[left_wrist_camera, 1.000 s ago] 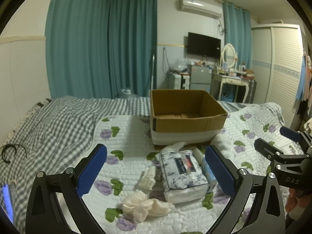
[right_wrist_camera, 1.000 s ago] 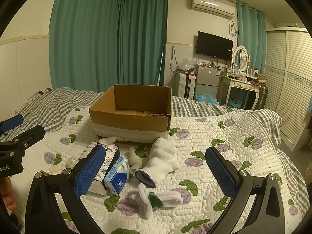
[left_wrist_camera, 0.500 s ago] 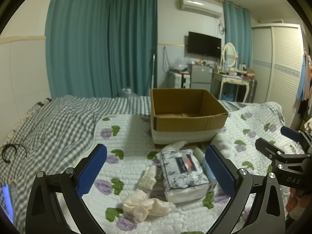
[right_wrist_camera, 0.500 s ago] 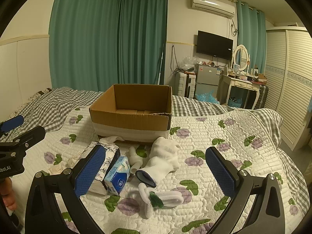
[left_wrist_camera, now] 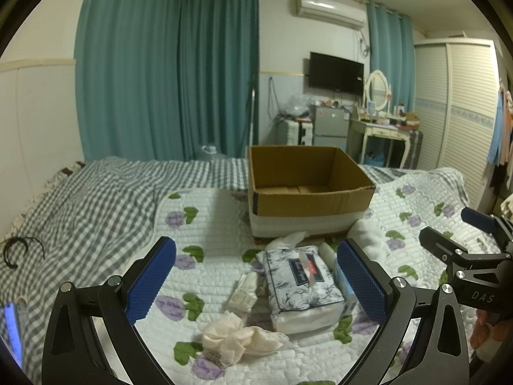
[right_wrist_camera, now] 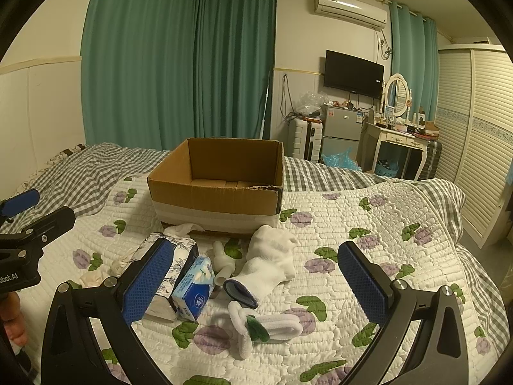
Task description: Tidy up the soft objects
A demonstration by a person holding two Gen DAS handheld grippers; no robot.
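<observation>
Teal curtains (left_wrist_camera: 166,70), wall TV (right_wrist_camera: 353,70), white wardrobe (left_wrist_camera: 455,109).

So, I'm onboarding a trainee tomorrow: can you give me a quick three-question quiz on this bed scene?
1. True or false: the box already holds socks.
2. Which tongs are nearer the white sock: A left, B right?
3. Fill in: the blue tissue pack lies beside the floral ____ pack.

Key: 1 false, it looks empty; 2 B; 3 tissue.
</observation>
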